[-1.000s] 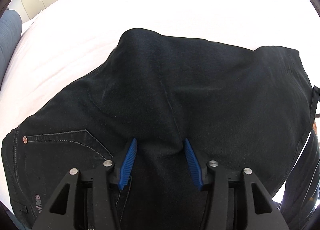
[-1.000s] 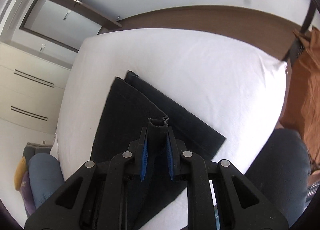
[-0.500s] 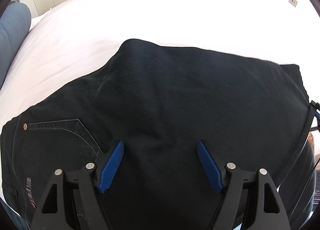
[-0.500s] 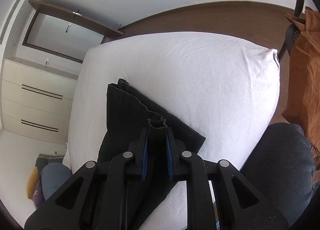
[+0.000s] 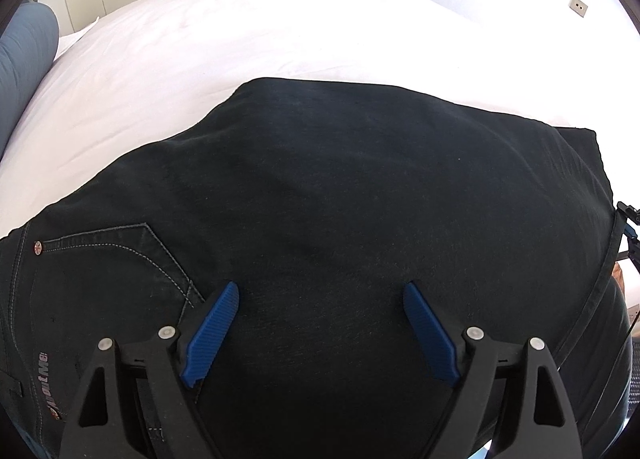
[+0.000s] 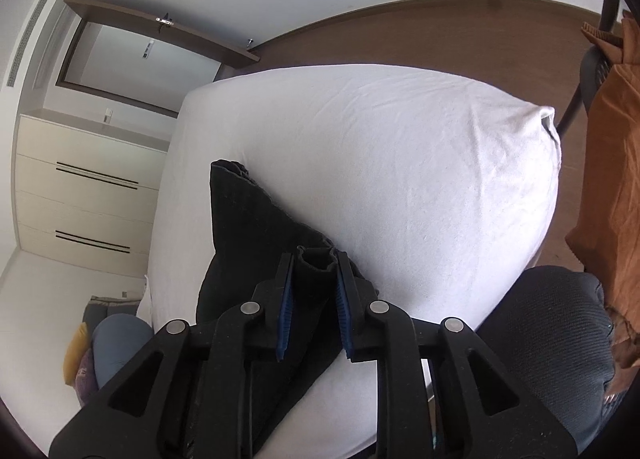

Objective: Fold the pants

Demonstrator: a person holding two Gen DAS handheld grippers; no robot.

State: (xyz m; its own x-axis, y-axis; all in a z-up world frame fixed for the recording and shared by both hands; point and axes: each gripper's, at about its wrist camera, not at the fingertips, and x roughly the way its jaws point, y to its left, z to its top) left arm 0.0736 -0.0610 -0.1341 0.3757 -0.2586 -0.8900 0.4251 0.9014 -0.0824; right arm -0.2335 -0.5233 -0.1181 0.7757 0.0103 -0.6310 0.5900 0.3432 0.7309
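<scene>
1. Two handheld grippers are seen above a bed covered with a white sheet point(image 5: 248, 43), on which the black pants point(image 5: 340, 195) are laid.
2. The left gripper point(image 5: 320, 319) is held directly over the pants, pointed steeply down. Its jaws have just been opening and now stand wide apart. The blue pads point(image 5: 212, 335) are clear of the fabric; nothing is gripped between them, and the cloth lies flat beneath.
3. In the left wrist view, the pants are spread across the near part of the bed. A stitched pocket point(image 5: 120, 247) with a small rivet is seen at the lower left, and a printed label lies close to the left edge of the view.
4. The right gripper point(image 6: 314, 295) is clenched on a bunched fold of the pants point(image 6: 248, 227). The folded edge is pinched between the two blue pads and protrudes just past the fingertips. The jaws have just opened slightly, but the fabric is gripped between them.
5. In the right wrist view, the dark fabric is draped from the gripper down onto the sheet, with a narrow end extended toward the far left of the bed.
6. White drawers point(image 6: 84, 195) are visible at the left, and an orange cloth point(image 6: 612, 163) hangs at the right edge.
</scene>
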